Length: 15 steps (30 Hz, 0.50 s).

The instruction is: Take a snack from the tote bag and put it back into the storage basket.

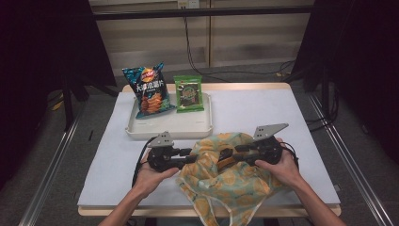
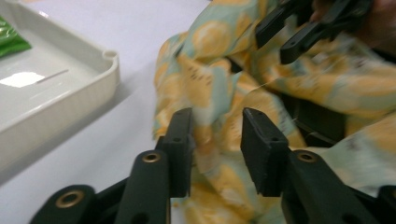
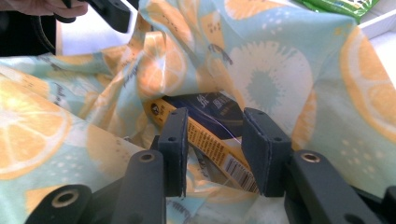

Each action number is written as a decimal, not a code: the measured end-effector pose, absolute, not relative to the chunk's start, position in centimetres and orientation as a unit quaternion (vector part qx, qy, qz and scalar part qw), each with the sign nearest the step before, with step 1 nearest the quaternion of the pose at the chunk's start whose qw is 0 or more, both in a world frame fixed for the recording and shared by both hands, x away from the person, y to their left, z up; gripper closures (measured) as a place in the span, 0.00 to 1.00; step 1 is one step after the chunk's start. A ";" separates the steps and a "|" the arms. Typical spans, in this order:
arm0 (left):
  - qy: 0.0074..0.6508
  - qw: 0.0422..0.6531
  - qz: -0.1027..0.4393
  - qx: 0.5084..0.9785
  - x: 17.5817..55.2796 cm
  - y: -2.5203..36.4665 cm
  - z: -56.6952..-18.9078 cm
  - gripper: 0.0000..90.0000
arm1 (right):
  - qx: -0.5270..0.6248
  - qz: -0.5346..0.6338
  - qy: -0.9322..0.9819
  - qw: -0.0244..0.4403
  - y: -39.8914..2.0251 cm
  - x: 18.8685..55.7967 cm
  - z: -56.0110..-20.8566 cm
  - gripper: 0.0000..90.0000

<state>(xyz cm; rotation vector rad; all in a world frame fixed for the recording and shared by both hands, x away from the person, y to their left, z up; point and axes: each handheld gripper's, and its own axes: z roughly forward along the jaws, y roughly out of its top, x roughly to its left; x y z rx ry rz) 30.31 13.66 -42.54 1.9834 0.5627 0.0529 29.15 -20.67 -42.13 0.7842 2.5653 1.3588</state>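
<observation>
- We see a white tray [image 1: 169,129] on the table [image 1: 263,117], at the far side, left of centre.
- A blue chip bag [image 1: 148,90] stands in the tray's left half, leaning back a little.
- Just beside it on the right stands a smaller green packet [image 1: 189,93], upright.
- The tray's near half lies bare and pale.
- Beyond the table we catch black cables [image 1: 202,61] running down a pale wall.
</observation>
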 end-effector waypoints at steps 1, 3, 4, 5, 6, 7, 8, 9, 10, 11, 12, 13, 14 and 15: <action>0.235 0.517 0.028 0.822 30.0 13.7 -42.2 0.68 | 0.260 0.452 0.850 0.067 -20.7 29.1 -42.1 0.69; 0.230 0.527 0.032 0.818 29.6 13.8 -41.5 0.65 | 0.257 0.452 0.851 0.071 -20.7 28.9 -42.0 0.71; 0.225 0.530 0.041 0.817 29.4 13.8 -41.1 0.65 | 0.255 0.452 0.852 0.070 -20.7 28.9 -41.9 0.73; 0.218 0.531 0.045 0.817 29.2 13.8 -40.7 0.66 | 0.251 0.453 0.853 0.068 -20.6 28.9 -41.9 0.74; 0.214 0.539 0.042 0.813 29.0 13.7 -40.4 0.67 | 0.249 0.453 0.853 0.068 -20.5 28.9 -41.8 0.75; 0.207 0.547 0.041 0.810 28.8 13.6 -40.1 0.70 | 0.246 0.454 0.854 0.066 -20.3 29.0 -41.7 0.76; 0.201 0.548 0.037 0.811 28.7 13.4 -39.8 0.74 | 0.242 0.454 0.855 0.062 -20.1 29.0 -41.6 0.77; 0.192 0.551 0.035 0.811 28.6 13.1 -39.7 0.78 | 0.238 0.453 0.857 0.062 -19.9 29.1 -41.5 0.78; 0.184 0.551 0.029 0.814 28.6 12.7 -39.7 0.83 | 0.234 0.452 0.859 0.060 -19.6 29.1 -41.4 0.79; 0.174 0.547 0.022 0.818 28.6 12.2 -39.7 0.87 | 0.229 0.452 0.861 0.056 -19.4 29.1 -41.4 0.81; 0.167 0.542 0.022 0.824 28.5 11.6 -39.9 0.89 | 0.226 0.448 0.863 0.055 -19.1 29.2 -41.4 0.82; 0.162 0.536 0.011 0.829 28.5 10.8 -40.2 0.90 | 0.225 0.443 0.866 0.054 -18.9 29.3 -41.5 0.83; 0.157 0.530 0.009 0.833 28.6 10.1 -40.5 0.91 | 0.225 0.440 0.868 0.055 -18.8 29.4 -41.6 0.84; 0.157 0.522 0.008 0.838 28.7 9.4 -40.8 0.91 | 0.227 0.439 0.868 0.055 -18.8 29.5 -41.7 0.85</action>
